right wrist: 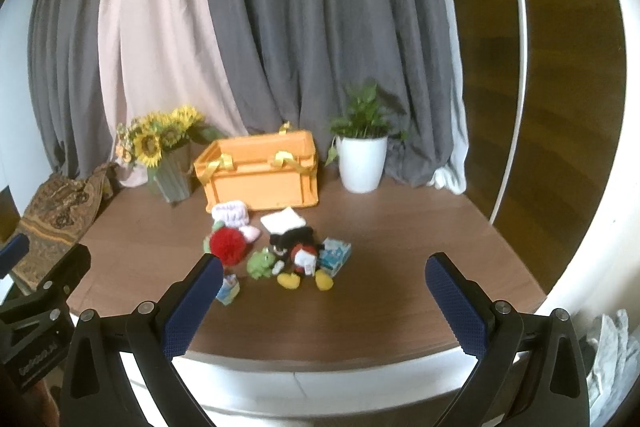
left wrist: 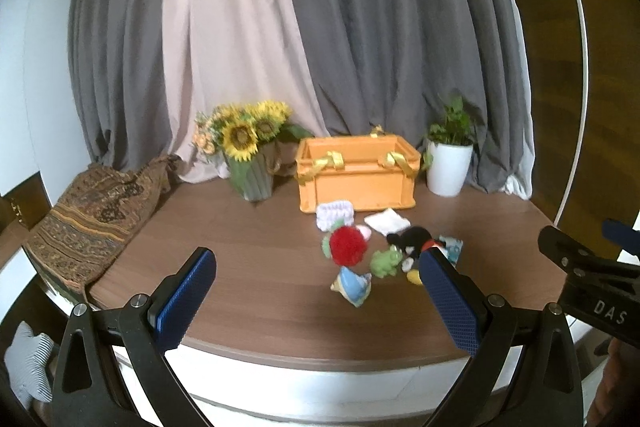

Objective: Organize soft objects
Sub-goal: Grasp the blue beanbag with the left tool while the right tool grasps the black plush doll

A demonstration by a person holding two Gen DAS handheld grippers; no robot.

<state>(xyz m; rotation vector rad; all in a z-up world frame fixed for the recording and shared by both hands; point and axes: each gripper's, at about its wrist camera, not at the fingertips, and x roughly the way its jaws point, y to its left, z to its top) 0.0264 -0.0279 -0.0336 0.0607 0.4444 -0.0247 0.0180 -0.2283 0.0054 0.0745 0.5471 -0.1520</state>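
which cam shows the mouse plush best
The right wrist view: the mouse plush lies unobstructed, showing black head, red body and yellow feet. In the left wrist view, the left tool's right finger covers much of the plush, leaving mainly its black head.

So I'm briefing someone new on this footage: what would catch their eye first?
Probably the orange crate at the back of the brown table, between the sunflower vase and a white potted plant. Next, the heap of small toys just in front of it, above all the red pompom and the black mouse plush.
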